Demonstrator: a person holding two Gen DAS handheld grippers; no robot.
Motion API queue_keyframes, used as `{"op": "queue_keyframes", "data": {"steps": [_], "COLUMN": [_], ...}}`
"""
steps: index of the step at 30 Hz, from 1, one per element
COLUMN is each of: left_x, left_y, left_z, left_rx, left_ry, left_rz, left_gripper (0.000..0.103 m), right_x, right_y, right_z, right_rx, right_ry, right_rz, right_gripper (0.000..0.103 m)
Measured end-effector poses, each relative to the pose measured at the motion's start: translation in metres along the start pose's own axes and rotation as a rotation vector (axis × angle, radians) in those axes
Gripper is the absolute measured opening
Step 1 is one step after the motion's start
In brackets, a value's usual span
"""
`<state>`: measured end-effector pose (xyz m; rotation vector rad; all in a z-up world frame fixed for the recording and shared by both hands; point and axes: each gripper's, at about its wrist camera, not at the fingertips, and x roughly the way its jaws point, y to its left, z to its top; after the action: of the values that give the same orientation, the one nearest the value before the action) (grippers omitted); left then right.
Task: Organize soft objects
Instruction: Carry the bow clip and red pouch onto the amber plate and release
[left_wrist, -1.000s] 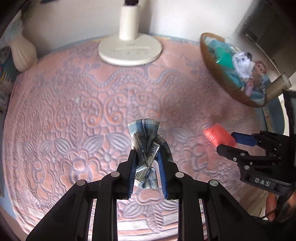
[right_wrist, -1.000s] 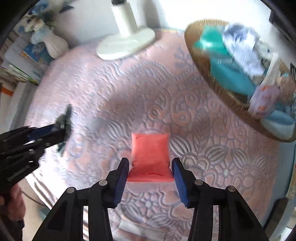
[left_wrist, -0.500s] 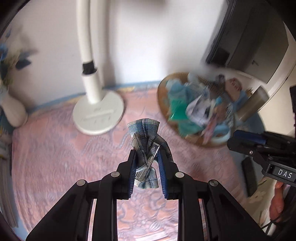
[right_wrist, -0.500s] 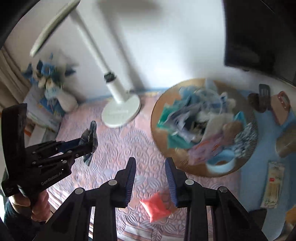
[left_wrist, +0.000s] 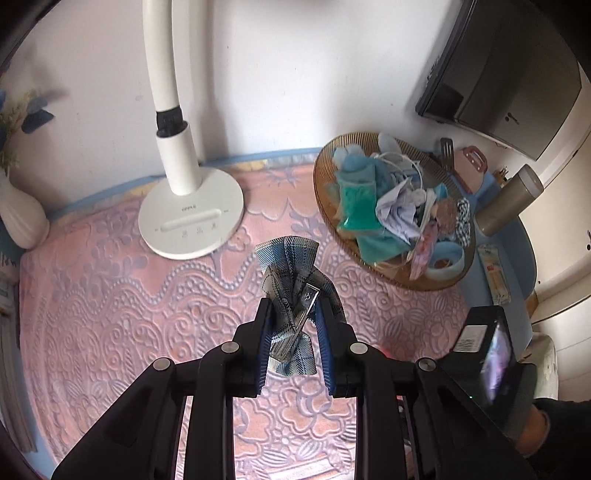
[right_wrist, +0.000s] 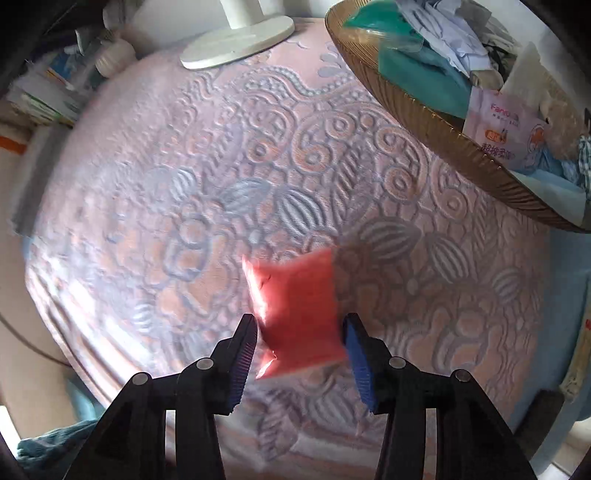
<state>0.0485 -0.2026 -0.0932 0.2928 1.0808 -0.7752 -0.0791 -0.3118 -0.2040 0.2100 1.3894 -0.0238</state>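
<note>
Right gripper (right_wrist: 299, 345) points steeply down over the red pouch (right_wrist: 295, 314), which lies flat on the pink surface (right_wrist: 221, 166); jaws opening, straddling the pouch's near end, pads not pressing. Pouch's long axis runs away from the gripper, between the fingers. Left gripper (left_wrist: 293, 332) pinches the plaid cloth (left_wrist: 291, 280), raised, basket (left_wrist: 373, 266) far right.

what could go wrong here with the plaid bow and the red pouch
The left tongs pinch the plaid bow partly on its metal clip, so it may twist or slip out before reaching the basket.

The right tongs, jaws opening, straddle the red pouch lying skewed on the pink cover; closing may catch only a corner.
</note>
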Motion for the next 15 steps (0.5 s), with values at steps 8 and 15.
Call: {"op": "queue_keyframes", "data": {"steps": [8, 15], "left_x": [-0.001, -0.03], "left_y": [-0.009, -0.038], "left_z": [0.003, 0.042], "left_rx": [0.018, 0.071], "left_ry": [-0.005, -0.115], "left_rz": [-0.017, -0.079], "left_gripper": [0.02, 0.02], "right_x": [-0.021, -0.149], "right_y": [0.02, -0.009], "right_z": [0.005, 0.023], "right_rx": [-0.059, 0.04], "right_ry": [-0.083, -0.374], "right_rz": [-0.032, -0.072], "right_gripper": [0.039, 0.039]}}
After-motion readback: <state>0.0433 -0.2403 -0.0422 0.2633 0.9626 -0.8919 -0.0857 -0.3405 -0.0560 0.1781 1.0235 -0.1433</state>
